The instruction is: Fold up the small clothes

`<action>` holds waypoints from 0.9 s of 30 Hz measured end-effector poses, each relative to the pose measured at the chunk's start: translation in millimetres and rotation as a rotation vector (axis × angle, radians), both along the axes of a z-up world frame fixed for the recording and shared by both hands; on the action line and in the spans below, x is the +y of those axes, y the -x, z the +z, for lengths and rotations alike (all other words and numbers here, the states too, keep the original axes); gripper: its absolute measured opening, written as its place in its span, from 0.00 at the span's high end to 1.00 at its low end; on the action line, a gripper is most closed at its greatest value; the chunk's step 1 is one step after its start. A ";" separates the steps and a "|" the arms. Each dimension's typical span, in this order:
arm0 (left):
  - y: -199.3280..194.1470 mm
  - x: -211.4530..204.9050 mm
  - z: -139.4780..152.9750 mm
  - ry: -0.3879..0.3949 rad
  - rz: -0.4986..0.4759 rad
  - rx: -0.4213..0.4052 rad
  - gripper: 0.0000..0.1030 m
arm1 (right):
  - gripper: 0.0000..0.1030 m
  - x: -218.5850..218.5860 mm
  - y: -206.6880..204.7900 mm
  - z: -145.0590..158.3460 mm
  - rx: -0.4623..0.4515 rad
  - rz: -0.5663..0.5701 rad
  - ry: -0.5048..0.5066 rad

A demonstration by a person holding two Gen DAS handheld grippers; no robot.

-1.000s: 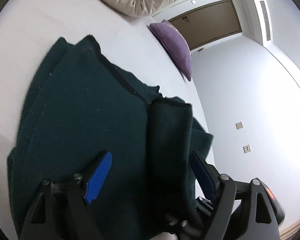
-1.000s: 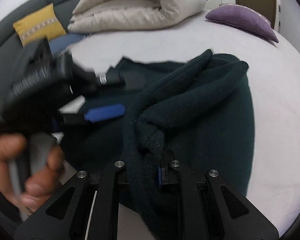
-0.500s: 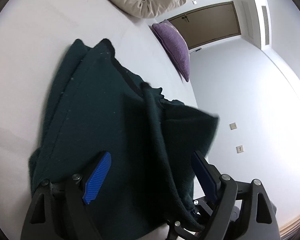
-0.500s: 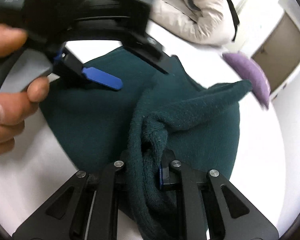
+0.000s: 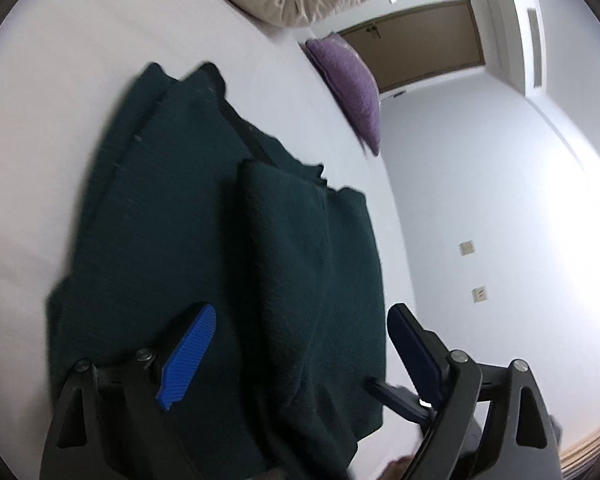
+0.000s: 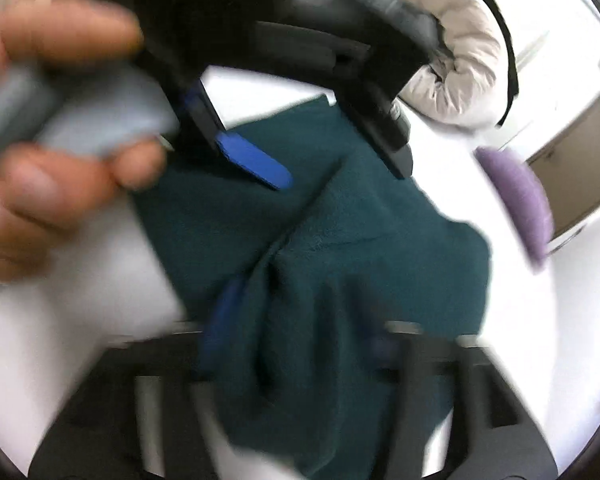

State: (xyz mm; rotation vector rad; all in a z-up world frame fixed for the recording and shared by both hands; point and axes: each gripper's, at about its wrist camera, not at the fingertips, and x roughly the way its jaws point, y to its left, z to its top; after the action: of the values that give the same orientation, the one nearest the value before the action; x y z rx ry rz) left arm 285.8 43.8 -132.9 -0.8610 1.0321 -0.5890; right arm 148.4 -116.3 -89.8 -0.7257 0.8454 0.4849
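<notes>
Left wrist view: the left tongs (image 5: 300,344) stand spread and released over a dark green garment (image 5: 228,248) lying folded on the white bed (image 5: 60,80); a purple cushion (image 5: 352,84) lies at one o'clock.

Right wrist view, blurred: the right tongs (image 6: 300,328) are opening, garment (image 6: 340,264) loose between them; a hand (image 6: 40,160) grips the left tongs at ten o'clock.

Seemingly fuzzy matt knit garment (image 5: 228,248)
</notes>
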 end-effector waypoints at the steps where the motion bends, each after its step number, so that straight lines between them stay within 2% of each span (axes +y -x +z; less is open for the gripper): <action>1: -2.1 -5.7 0.1 -0.028 -0.004 0.004 0.18 | 0.26 -12.4 6.0 11.6 -0.010 -0.018 -0.093; 3: -3.8 -16.4 -0.3 -0.087 -0.013 0.013 0.26 | 0.26 -38.5 15.6 26.3 0.026 -0.066 -0.221; 4: -4.4 -20.9 -0.6 -0.117 -0.014 0.019 0.30 | 0.26 -59.6 16.8 35.0 0.065 -0.110 -0.332; 6: -6.0 -26.1 0.6 -0.149 -0.016 0.028 0.34 | 0.26 -94.9 17.2 43.7 0.112 -0.184 -0.492; 8: -9.2 -28.7 -1.7 -0.180 -0.018 0.043 0.45 | 0.26 -131.0 19.8 45.4 0.137 -0.250 -0.613; 10: -11.1 -30.1 -4.3 -0.207 -0.019 0.058 0.62 | 0.26 -160.7 16.6 42.1 0.162 -0.322 -0.706; 14: -10.3 -32.4 3.2 -0.251 -0.032 0.052 0.73 | 0.26 -204.9 10.9 28.0 0.189 -0.453 -0.848; 16: -8.1 -33.5 8.9 -0.254 -0.046 0.039 0.83 | 0.26 -214.8 7.2 29.7 0.186 -0.479 -0.883; 21: -10.2 -41.5 14.0 -0.264 -0.075 0.015 0.86 | 0.26 -214.3 -10.6 5.2 0.186 -0.531 -0.916; 27: -5.7 -25.8 9.8 -0.220 -0.063 0.030 0.87 | 0.26 -217.7 -9.7 3.8 0.193 -0.548 -0.936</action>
State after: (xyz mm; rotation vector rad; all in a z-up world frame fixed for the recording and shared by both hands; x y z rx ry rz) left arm 291.5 18.1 -123.1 -0.6472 1.1319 -0.5055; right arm 158.1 -333.9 -85.9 0.4158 0.8379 0.3930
